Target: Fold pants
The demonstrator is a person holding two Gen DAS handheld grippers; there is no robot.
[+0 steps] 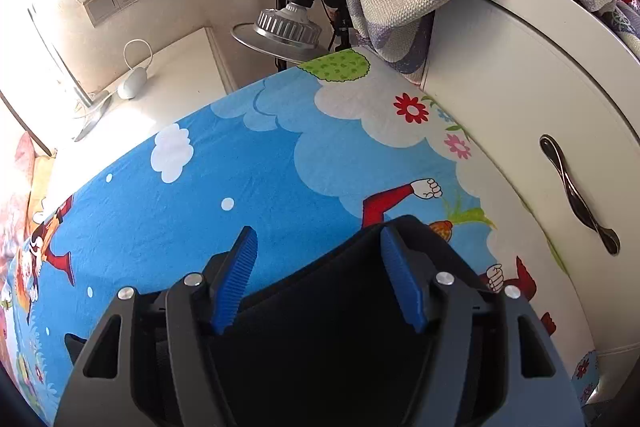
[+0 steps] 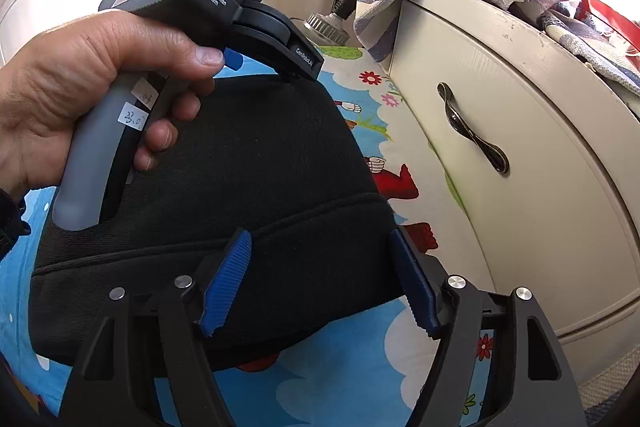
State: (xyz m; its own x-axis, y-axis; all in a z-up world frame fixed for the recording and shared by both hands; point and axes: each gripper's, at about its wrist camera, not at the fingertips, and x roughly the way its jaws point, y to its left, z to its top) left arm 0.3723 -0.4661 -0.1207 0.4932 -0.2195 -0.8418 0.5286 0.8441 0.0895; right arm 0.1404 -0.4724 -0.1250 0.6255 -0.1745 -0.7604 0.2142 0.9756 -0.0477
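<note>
Pants (image 2: 240, 187) lay folded on the bed sheet (image 1: 240, 163); both the left tool (image 1: 320, 267) and right tool (image 2: 320, 275) stood released, jaws apart above the fabric, gripping nothing.

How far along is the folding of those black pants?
Mostly done, it seems: the black pants lie as a compact folded bundle on the cartoon bedsheet. In hand: nothing is gripped; the left gripper and right gripper both sit over the bundle, jaws open. Left: perhaps a last fold or smoothing, though I can't tell.
</note>
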